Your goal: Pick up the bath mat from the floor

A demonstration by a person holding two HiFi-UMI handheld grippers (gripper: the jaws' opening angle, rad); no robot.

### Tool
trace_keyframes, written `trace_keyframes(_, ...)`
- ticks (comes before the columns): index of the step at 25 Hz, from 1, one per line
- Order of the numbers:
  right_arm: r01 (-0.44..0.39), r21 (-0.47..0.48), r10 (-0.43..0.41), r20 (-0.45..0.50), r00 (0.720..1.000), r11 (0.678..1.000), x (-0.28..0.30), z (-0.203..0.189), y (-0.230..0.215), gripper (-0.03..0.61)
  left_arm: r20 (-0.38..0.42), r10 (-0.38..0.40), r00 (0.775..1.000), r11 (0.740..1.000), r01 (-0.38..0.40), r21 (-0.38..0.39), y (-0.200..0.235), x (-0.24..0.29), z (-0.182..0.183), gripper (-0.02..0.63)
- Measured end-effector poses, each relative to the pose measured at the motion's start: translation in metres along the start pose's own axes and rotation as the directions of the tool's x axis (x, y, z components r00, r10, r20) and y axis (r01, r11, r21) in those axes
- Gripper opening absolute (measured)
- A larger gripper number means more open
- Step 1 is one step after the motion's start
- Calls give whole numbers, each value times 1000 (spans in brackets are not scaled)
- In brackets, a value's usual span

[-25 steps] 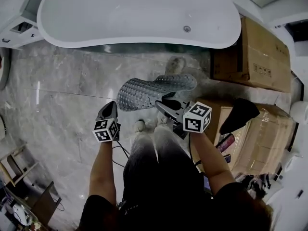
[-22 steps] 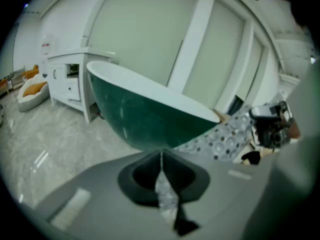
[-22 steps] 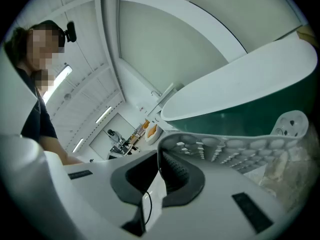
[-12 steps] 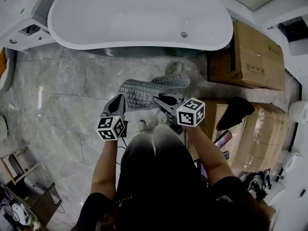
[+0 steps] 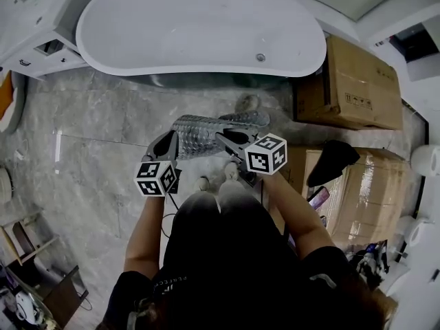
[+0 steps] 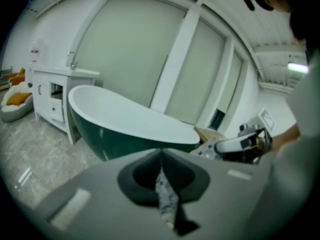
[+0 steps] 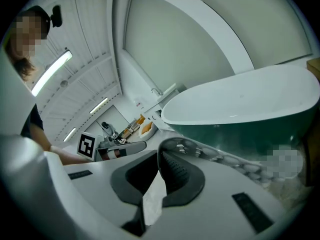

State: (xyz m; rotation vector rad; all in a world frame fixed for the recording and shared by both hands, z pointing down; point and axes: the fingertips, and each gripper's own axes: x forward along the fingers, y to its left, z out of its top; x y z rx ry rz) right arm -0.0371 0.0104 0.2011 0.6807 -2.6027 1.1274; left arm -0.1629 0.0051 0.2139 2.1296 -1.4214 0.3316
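The bath mat (image 5: 201, 133), grey and studded with small suction cups, hangs off the floor between both grippers in front of the person's legs. My left gripper (image 5: 169, 139) is shut on the mat's left edge, and a thin strip of mat (image 6: 165, 200) shows pinched between its closed jaws (image 6: 161, 156). My right gripper (image 5: 225, 138) is shut on the right part. In its own view the mat's cupped rim (image 7: 226, 160) curves away to the right from the closed jaws (image 7: 159, 160).
A white bathtub (image 5: 199, 26) with a dark green outside (image 6: 120, 139) stands just ahead. Cardboard boxes (image 5: 354, 81) (image 5: 368, 198) sit at the right, with a black item (image 5: 333, 162) on one. A white cabinet (image 5: 31, 43) is at the far left. Grey marble floor (image 5: 89, 157) lies at the left.
Both grippers have risen and come closer together with the mat, which now hangs more bunched. The head view has shifted slightly toward the tub.
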Motion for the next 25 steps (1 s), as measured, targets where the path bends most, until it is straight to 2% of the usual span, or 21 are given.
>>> trace_keyframes(10, 30, -22, -30, 6, 1000, 999, -4, 8, 9, 16, 28, -22, 999, 1000, 22, 22, -15, -1, 23, 11)
trace_keyframes(25, 37, -80, -34, 32, 999, 996, -21, 13, 38, 16, 36, -14, 999, 1000, 15, -4, -30, -26, 31, 11)
